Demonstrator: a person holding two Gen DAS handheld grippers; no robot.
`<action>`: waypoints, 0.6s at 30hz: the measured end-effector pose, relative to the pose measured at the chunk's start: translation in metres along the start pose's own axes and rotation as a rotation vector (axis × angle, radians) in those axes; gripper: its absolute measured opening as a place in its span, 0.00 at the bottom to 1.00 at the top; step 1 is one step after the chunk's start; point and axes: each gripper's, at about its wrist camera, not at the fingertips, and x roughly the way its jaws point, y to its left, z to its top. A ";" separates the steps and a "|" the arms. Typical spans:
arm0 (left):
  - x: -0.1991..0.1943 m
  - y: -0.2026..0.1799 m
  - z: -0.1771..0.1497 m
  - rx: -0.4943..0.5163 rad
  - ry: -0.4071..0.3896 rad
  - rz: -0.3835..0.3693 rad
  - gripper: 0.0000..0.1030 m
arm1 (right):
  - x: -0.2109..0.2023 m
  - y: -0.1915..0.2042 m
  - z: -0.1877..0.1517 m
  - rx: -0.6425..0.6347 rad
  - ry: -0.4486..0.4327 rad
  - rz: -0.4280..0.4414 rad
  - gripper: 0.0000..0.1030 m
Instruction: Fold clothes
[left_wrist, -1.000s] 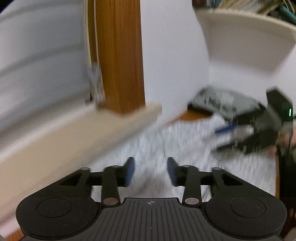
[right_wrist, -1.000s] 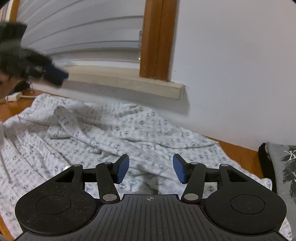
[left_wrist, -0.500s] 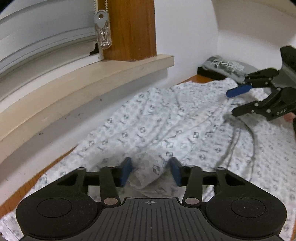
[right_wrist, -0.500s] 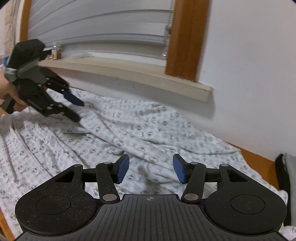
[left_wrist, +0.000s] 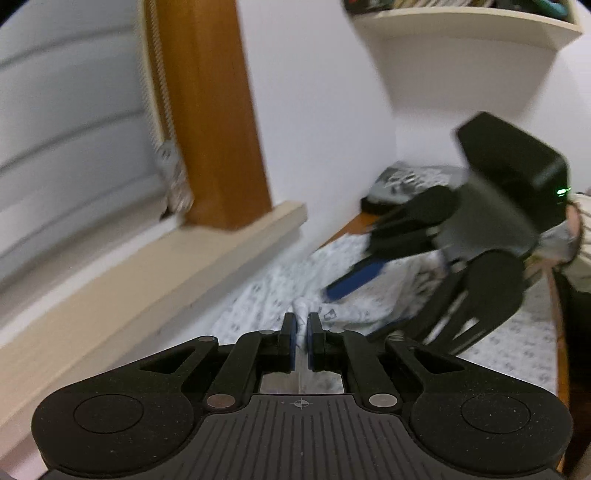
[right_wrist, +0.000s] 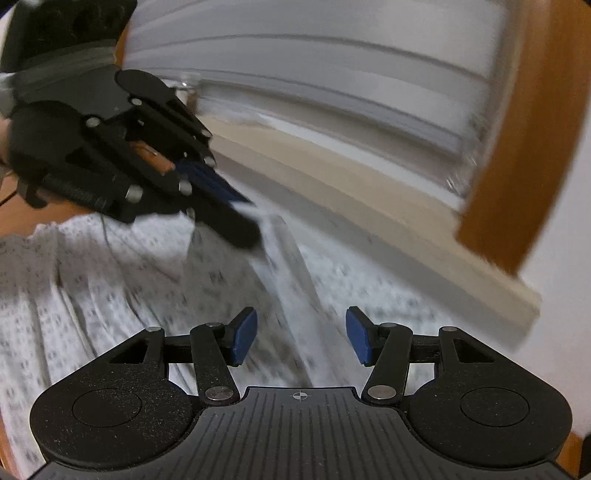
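Note:
A white garment with a small grey print lies spread on a wooden surface below a window sill. My left gripper is shut on a bunched fold of this garment. In the right wrist view the left gripper holds the fabric up, and a taut ridge of cloth runs down from it. My right gripper is open, its blue pads on either side of that ridge and clear of it. From the left wrist view the right gripper hovers open just beyond the held fold. Both views are motion-blurred.
A beige window sill, a wooden frame post and white blinds run along the far side. A folded grey garment lies in the corner under a wall shelf. Bare wood shows past the cloth's edge.
My left gripper has gone from open over a fold of the garment to shut on it, and has raised it. The two grippers have come close together.

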 end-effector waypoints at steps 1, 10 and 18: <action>-0.002 -0.004 0.001 0.005 -0.006 -0.006 0.06 | 0.003 0.003 0.005 -0.008 -0.002 0.009 0.51; -0.011 -0.011 -0.021 -0.102 -0.062 0.016 0.63 | -0.012 -0.006 0.030 0.038 -0.081 0.029 0.04; 0.028 -0.003 -0.002 -0.119 -0.051 0.104 0.63 | -0.064 -0.022 0.058 -0.001 -0.124 -0.017 0.04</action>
